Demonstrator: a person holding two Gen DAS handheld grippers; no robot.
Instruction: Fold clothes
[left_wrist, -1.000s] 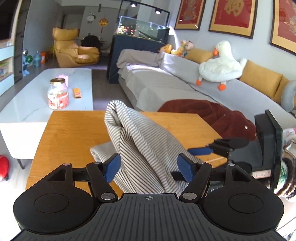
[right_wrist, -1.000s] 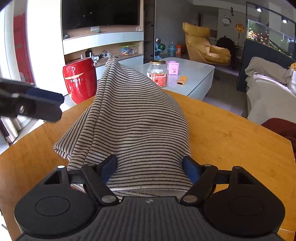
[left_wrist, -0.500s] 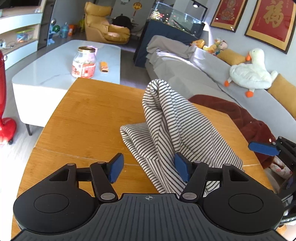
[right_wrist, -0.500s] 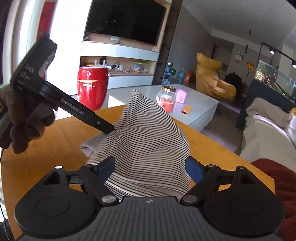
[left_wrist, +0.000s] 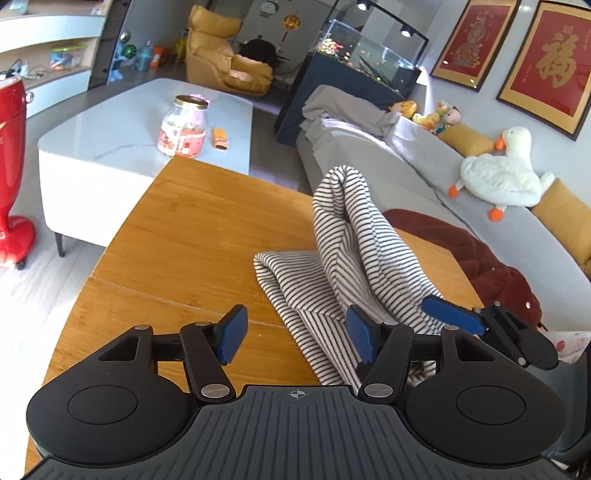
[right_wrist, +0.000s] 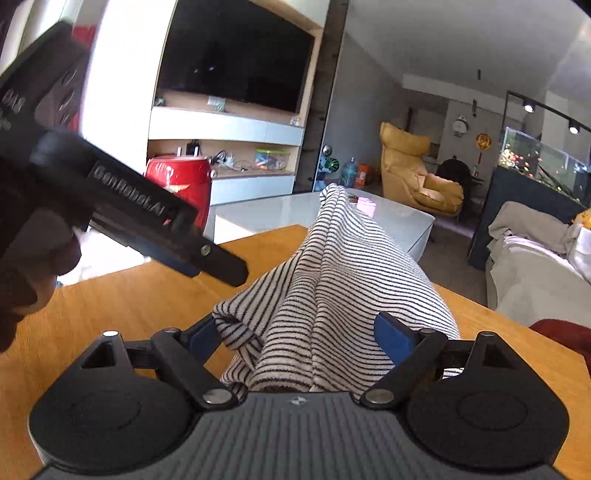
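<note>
Item: striped knit top (left_wrist: 354, 258) — heaped in a peak on the wooden table (left_wrist: 192, 236), mid-fold. Left gripper (left_wrist: 295, 334): fingers spread wide, holding nothing, beside the hem. Right gripper (right_wrist: 303, 338): fingers wide, cloth between them, ungripped. Next, likely: pinch an edge, flatten.

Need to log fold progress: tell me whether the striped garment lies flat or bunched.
Bunched: the black-and-white striped knit garment stands in a tall peak on the wooden table.

Striped garment (left_wrist: 354, 266) bunched in a peak on the table (left_wrist: 192, 236).
</note>
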